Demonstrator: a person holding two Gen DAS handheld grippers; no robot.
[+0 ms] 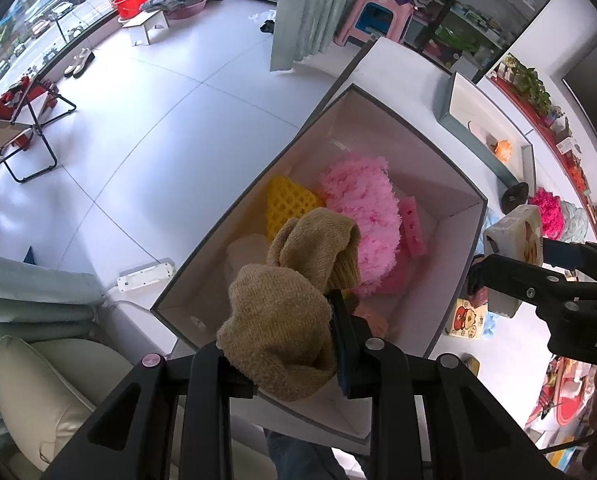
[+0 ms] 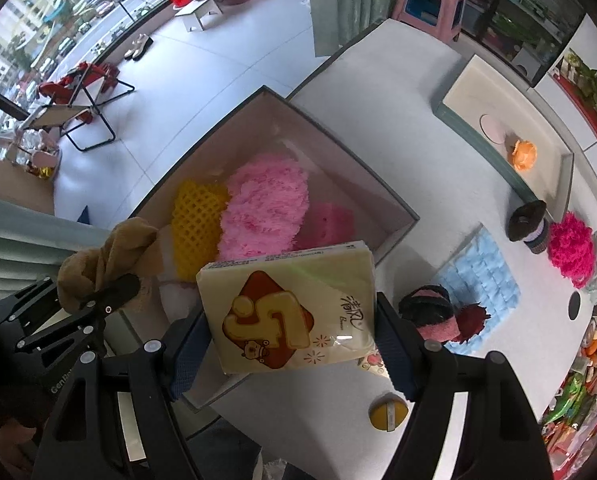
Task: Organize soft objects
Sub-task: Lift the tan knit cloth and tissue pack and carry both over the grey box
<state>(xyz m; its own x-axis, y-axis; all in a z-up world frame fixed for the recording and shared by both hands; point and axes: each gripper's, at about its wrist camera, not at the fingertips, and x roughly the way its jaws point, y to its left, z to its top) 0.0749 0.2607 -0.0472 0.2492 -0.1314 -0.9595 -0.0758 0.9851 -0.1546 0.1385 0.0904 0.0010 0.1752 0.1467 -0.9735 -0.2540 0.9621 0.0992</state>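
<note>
My left gripper [image 1: 294, 344] is shut on a tan knitted sock [image 1: 282, 320], hanging over the near end of an open grey box [image 1: 450, 168] with a white inside. In the box lie a fluffy pink pad [image 1: 362, 216], a yellow mesh sleeve [image 1: 288, 204] and a pink sponge [image 1: 412, 228]. My right gripper [image 2: 294, 344] is shut on a pale yellow tissue pack [image 2: 290, 312] above the box's near right corner. In the left wrist view that pack [image 1: 518, 232] shows at the right. The sock [image 2: 106, 260] shows at the left of the right wrist view.
On the white table [image 2: 378, 92] lie a blue quilted cloth [image 2: 482, 272], a magenta pom-pom [image 2: 570, 252], a dark rolled sock [image 2: 528, 224], a red-and-black soft item [image 2: 438, 316] and a yellow ball [image 2: 388, 414]. A teal tray [image 2: 566, 184] holds an orange item [image 2: 522, 154].
</note>
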